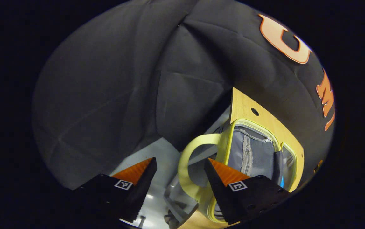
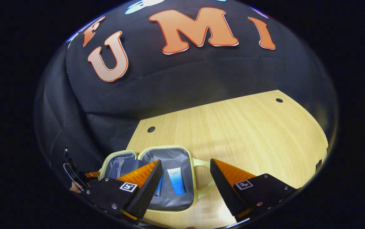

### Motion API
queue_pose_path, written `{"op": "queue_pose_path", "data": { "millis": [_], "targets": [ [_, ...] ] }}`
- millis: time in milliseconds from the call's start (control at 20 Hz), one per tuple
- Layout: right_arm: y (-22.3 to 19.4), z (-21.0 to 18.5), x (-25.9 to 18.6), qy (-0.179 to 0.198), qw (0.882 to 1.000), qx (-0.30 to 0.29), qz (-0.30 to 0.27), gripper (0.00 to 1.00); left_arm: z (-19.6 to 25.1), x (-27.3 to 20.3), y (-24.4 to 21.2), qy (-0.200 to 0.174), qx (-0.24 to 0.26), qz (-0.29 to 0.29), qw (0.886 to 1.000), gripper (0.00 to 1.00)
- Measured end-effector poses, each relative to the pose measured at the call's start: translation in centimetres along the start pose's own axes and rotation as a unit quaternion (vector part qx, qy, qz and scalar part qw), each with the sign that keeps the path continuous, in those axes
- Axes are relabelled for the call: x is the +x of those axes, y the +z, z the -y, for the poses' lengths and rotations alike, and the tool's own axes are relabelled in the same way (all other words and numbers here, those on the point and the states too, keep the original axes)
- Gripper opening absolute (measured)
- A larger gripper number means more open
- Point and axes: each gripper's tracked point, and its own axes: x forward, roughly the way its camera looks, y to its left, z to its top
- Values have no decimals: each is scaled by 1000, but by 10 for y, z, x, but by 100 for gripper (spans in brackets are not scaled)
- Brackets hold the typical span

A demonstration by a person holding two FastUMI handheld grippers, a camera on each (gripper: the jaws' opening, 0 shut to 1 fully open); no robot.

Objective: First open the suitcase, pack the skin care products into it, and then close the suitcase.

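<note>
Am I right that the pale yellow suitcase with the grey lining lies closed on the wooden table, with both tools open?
Not quite: the pale yellow suitcase with the grey lining lies open on the wooden table, as the right gripper view shows. A blue-and-white tube rests inside. Both the left tool and right tool are open.

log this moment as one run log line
suitcase: open on table | blue tube: inside | left gripper: open | right gripper: open, above suitcase

Small pale-yellow fabric suitcase with grey lining and pale-yellow handle; white-to-blue gradient skin care tube inside; light wood-grain tabletop with dark round holes; black cloth wall beyond.
</note>
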Motion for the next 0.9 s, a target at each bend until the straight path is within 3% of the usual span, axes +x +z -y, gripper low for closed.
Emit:
{"op": "queue_pose_path", "data": {
  "millis": [50, 150, 250, 300, 350, 550, 900],
  "targets": [
    [3, 3, -4, -2, 1000, -1, 4, 96, 2, 9, -2, -8, -11, -6, 1000, 90],
    [6, 7, -12, -8, 1000, -1, 9, 96, 5, 20, -12, -21, -23, -30, 999, 71],
    [10, 14, -21, -14, 1000, 1, 15, 96, 8, 31, -22, -28, -30, -52, 998, 48],
    [12, 17, -25, -19, 1000, 2, 18, 96, 8, 31, -20, -29, -34, -50, 998, 25],
    [15, 22, -28, -26, 999, 3, 22, 96, 12, 28, -17, -40, -33, -48, 998, 29],
    [21, 46, -44, -43, 998, 4, 38, 96, 24, 11, 1, -70, -30, -5, 997, 11],
    [33, 73, -60, -56, 996, -23, 58, 95, 50, -32, 49, -73, 56, 79, 993, 10]
  ]
}}
